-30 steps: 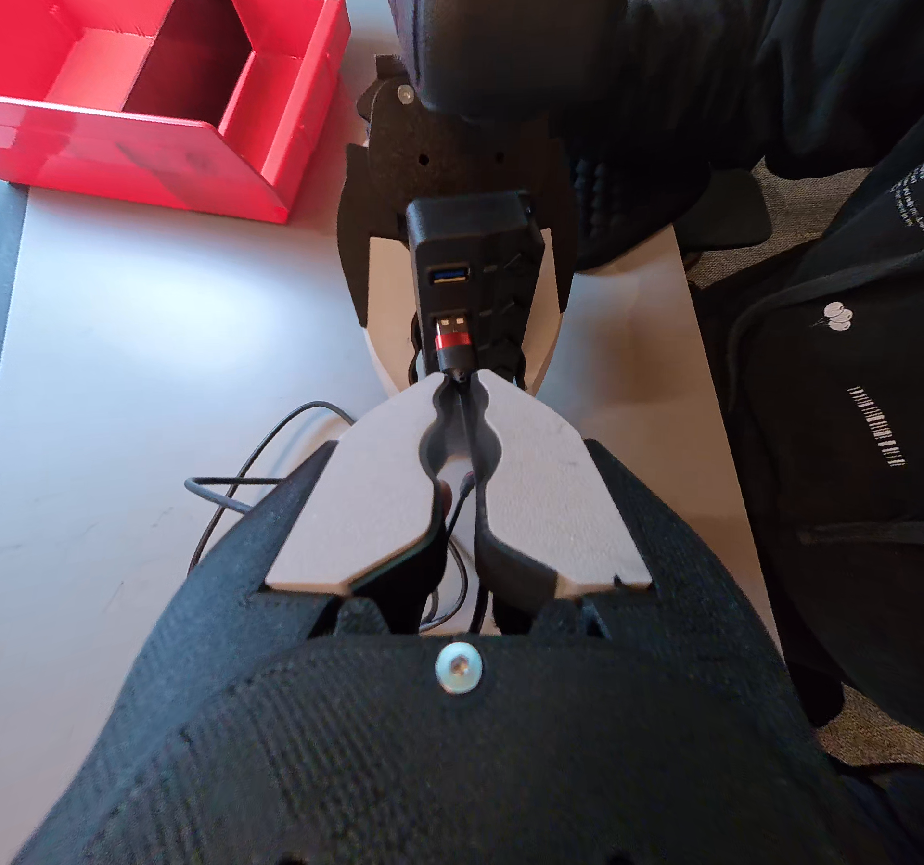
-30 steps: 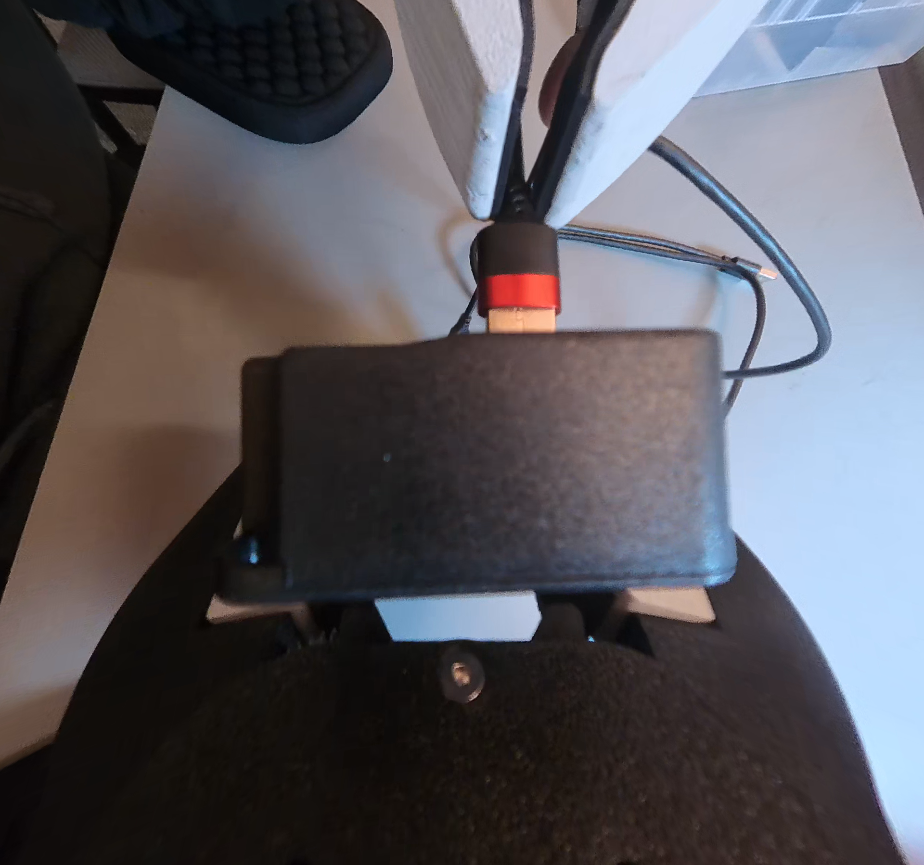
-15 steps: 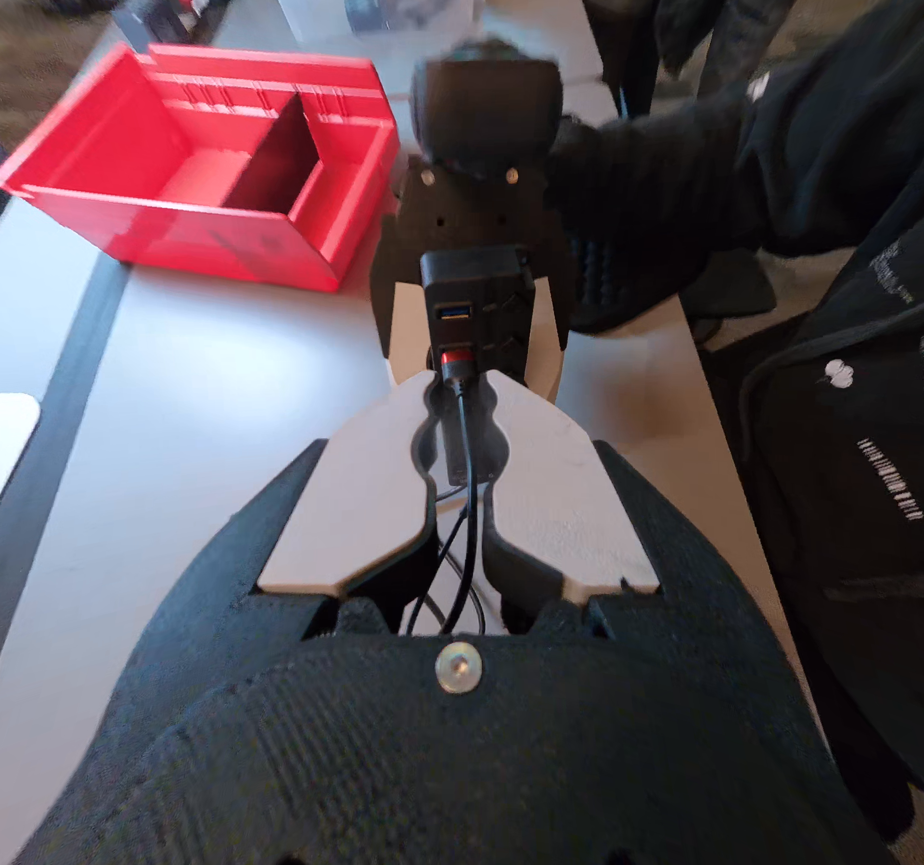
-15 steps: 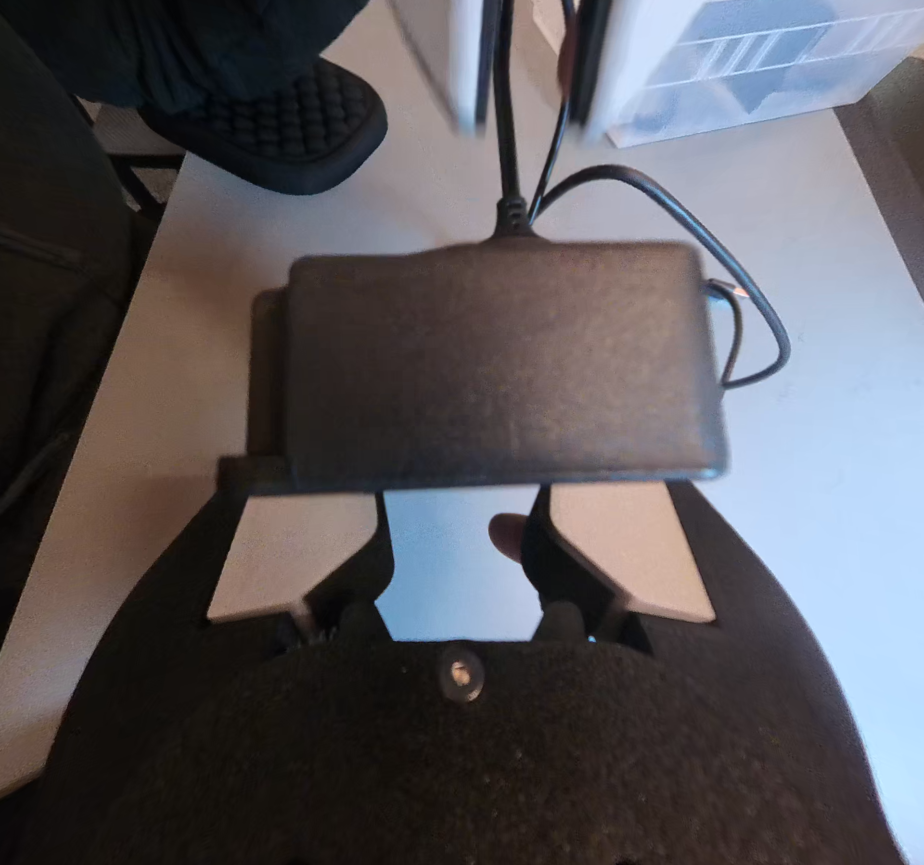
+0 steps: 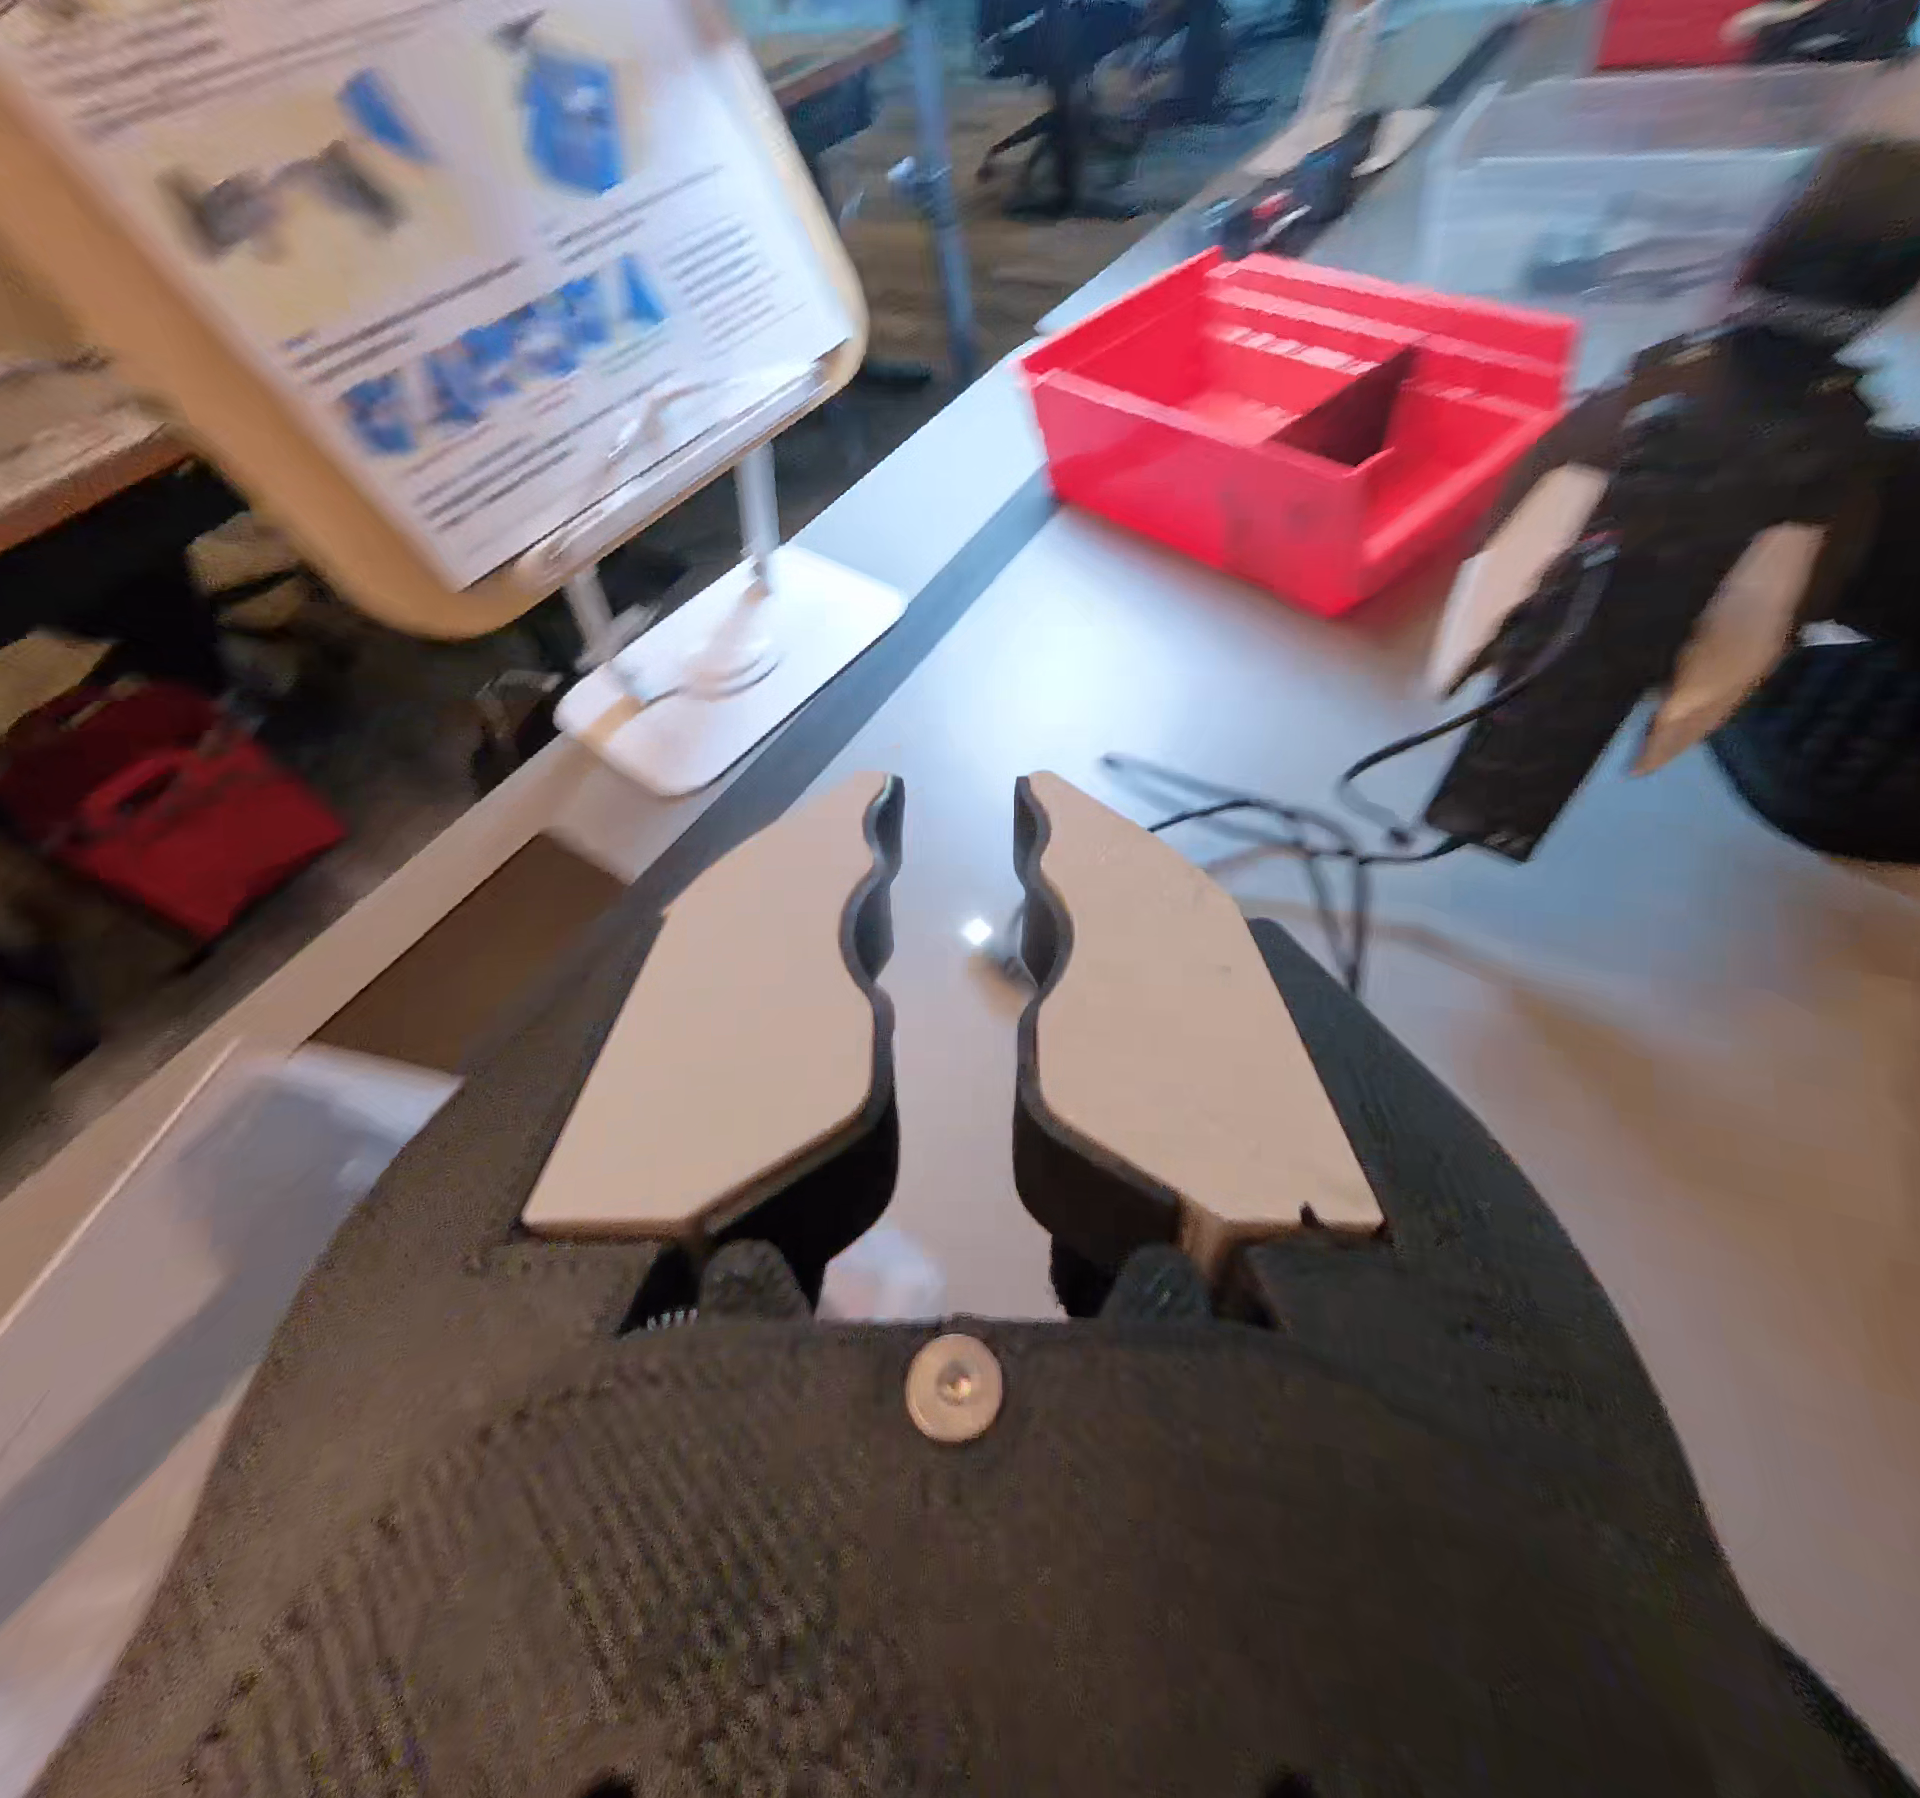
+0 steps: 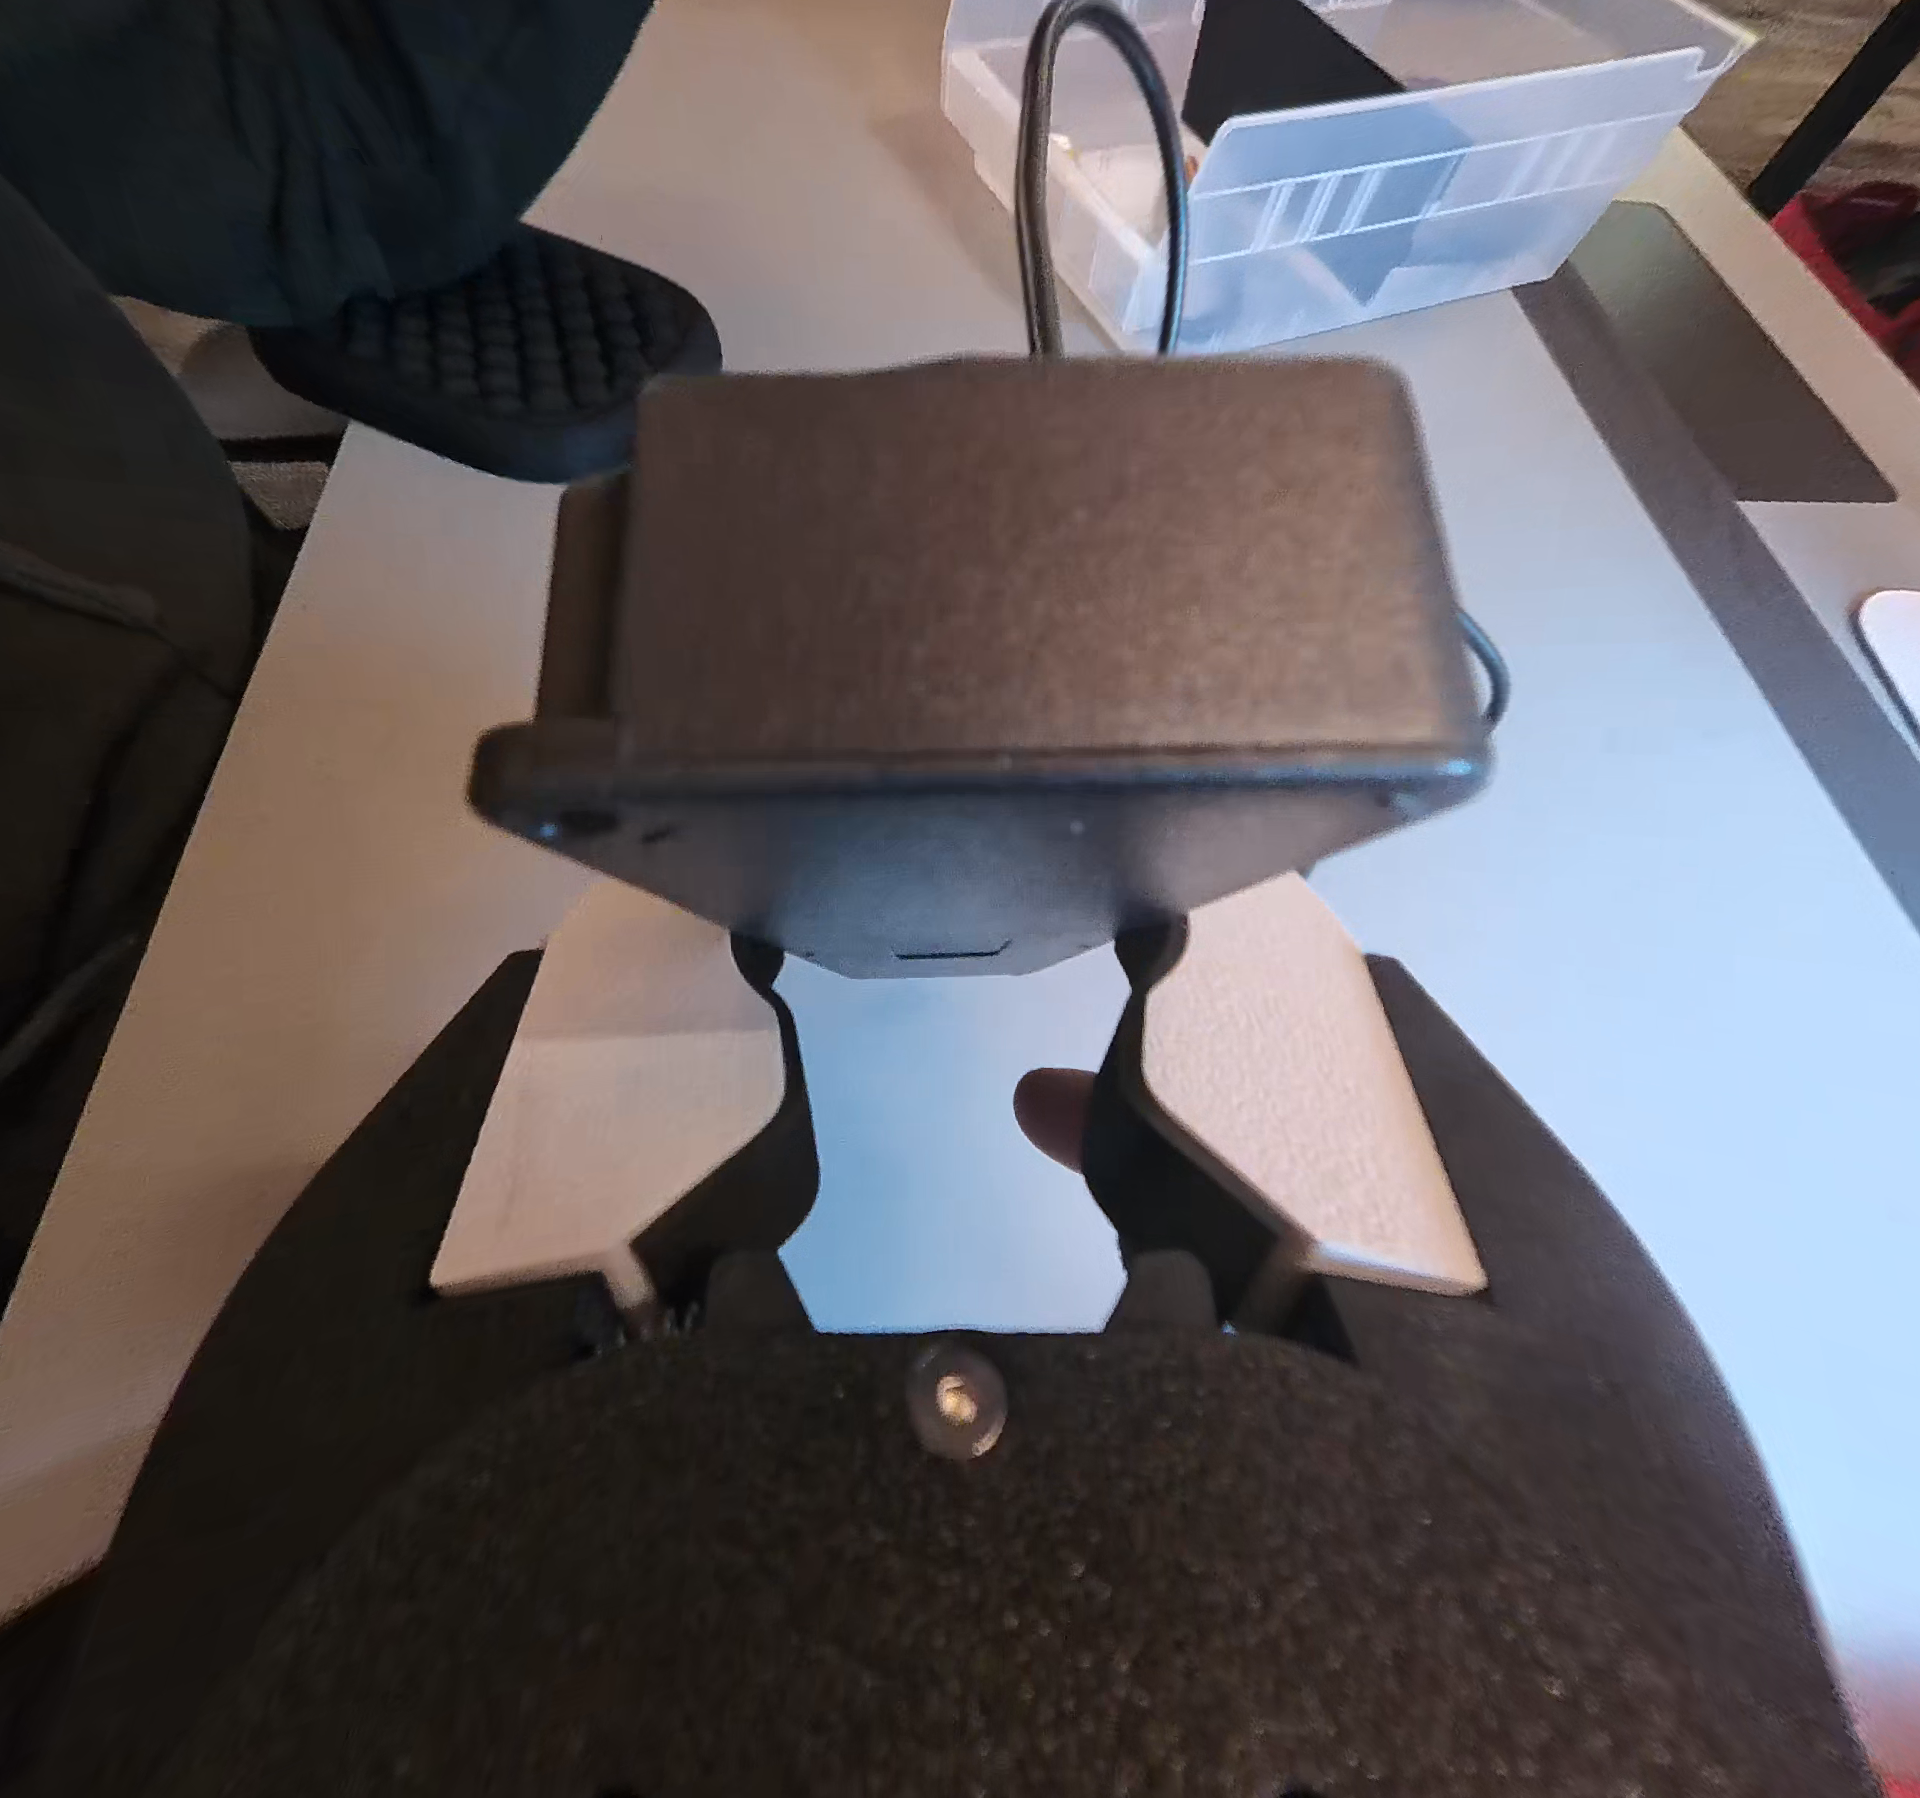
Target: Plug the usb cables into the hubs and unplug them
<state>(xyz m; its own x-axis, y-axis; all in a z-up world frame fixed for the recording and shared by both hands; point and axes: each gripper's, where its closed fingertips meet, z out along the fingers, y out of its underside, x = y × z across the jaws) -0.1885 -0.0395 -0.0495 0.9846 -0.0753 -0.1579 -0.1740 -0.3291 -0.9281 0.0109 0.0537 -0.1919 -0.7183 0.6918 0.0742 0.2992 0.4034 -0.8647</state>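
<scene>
**Left gripper let go of the cable and swung away**

Half a second earlier the left gripper [image 5: 957, 792] sat over the plugged cable; it had since pulled back and turned left, jaws apart with nothing between them. Across the grey table [image 5: 1091, 647], the right gripper [image 5: 1621, 647] showed blurred, jaws clamped on the black USB hub [image 6: 997, 605]. A black USB cable [image 6: 1101, 179] looped up from the hub's far edge, and more cable [image 5: 1278, 823] trailed on the table. Beyond stood a red bin [image 5: 1299, 460], a clear bin [image 6: 1340, 107] and a printed sheet on a white stand [image 5: 395, 221]; its writing was too blurred to read.
</scene>
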